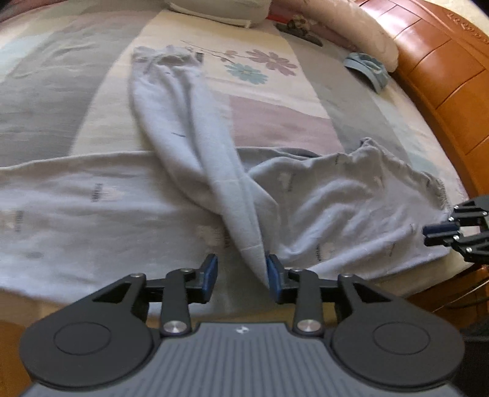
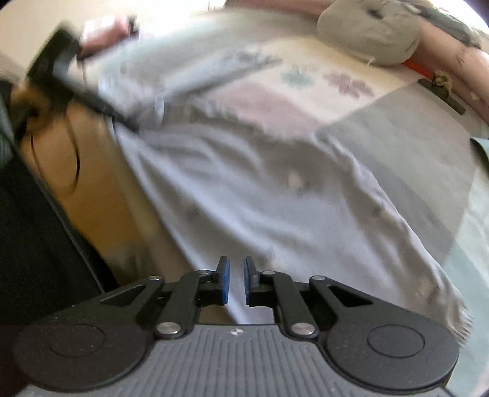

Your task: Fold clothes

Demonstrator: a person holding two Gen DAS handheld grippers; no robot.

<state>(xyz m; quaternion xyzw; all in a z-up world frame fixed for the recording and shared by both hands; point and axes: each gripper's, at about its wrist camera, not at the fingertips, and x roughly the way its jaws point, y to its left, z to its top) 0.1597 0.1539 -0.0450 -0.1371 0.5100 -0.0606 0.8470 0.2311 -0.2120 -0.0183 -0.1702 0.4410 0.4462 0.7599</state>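
Edges first, from the left wrist view: the bed [image 1: 91, 91] runs wide to the left and far ahead with lots of bare patterned sheet, while the wooden bed frame [image 1: 434, 79] curves close along the right side, so that side is tight. A pillow [image 1: 214, 12] sits at the far end, a small blue cloth [image 1: 366, 70] lies near the frame, and a pinkish rolled quilt [image 1: 351, 27] sits along the far right. The pale grey-blue garment [image 1: 336, 207] is spread across the near edge of the bed, and one long sleeve [image 1: 183, 122] of it stretches away toward the pillow. The left gripper [image 1: 241, 274] has its fingers spread apart, with the tip of that sleeve resting against the right pad [image 1: 273, 274]; it isn't pinched. The right gripper [image 1: 452, 232] pokes in at the right edge, at the garment's corner, just off the bed.

Right wrist view is pretty blurry. The garment [image 2: 259, 189] fills the middle, running from just in front of the right gripper [image 2: 236, 281] up to the left. The fingers here sit close together with a narrow gap and nothing clamped between them. The garment's hem lies directly under and ahead of them. A stuffed toy [image 2: 366, 33] sits far right, and the sheet [image 2: 397, 146] to the right is bare.
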